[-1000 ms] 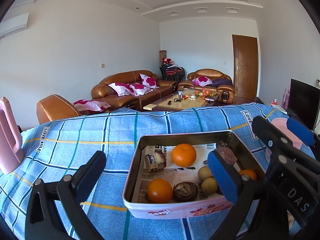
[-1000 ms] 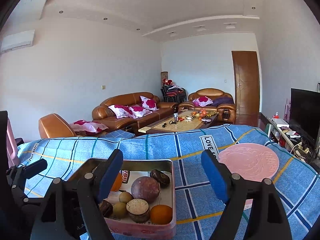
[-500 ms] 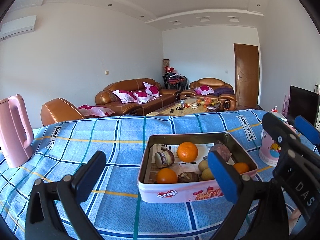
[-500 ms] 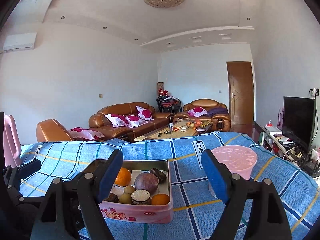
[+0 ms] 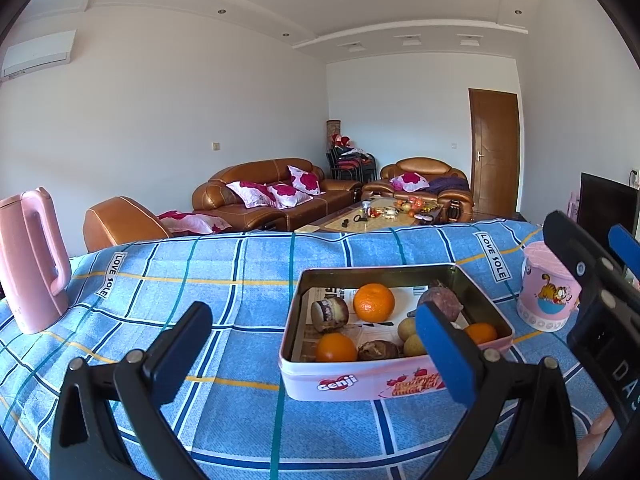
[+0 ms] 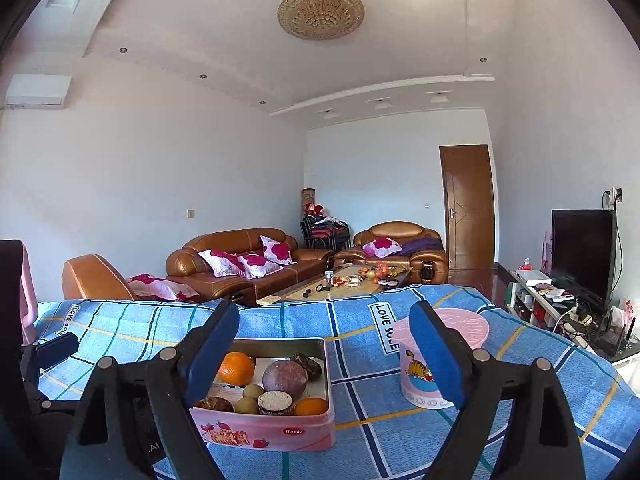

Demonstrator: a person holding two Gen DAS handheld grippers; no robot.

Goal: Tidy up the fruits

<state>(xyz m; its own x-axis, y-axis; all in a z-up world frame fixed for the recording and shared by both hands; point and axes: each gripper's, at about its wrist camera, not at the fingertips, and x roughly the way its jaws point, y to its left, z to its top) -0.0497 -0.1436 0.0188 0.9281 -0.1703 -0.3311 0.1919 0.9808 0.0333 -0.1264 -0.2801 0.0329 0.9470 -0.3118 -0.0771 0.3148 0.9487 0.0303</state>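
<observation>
A pink-sided tin [image 5: 360, 380] sits on the blue checked cloth. It holds oranges [image 5: 374, 302], a purple round fruit [image 5: 440, 300], a cut dark fruit [image 5: 329, 312] and small yellowish fruits [image 5: 408, 327]. My left gripper [image 5: 316, 356] hovers open just short of the tin's near wall, with nothing between its fingers. In the right wrist view the tin [image 6: 280, 432] lies low and left of centre, with an orange [image 6: 237, 368] and the purple fruit [image 6: 285, 377] showing. My right gripper [image 6: 324, 344] is short of it, jaws opening, nothing between them.
A pink tub with a cat cartoon [image 5: 548, 292] stands right of the tin, partly behind my right finger [image 6: 432, 352]. A pink kettle [image 5: 32, 256] stands at the cloth's far left. Sofas [image 5: 272, 196], a coffee table and a TV [image 6: 584, 256] lie beyond the table.
Both grippers have drawn back from the tin, which now looks smaller and farther. The kettle and the tub's side have come into view. The right jaws stand slightly wider.
</observation>
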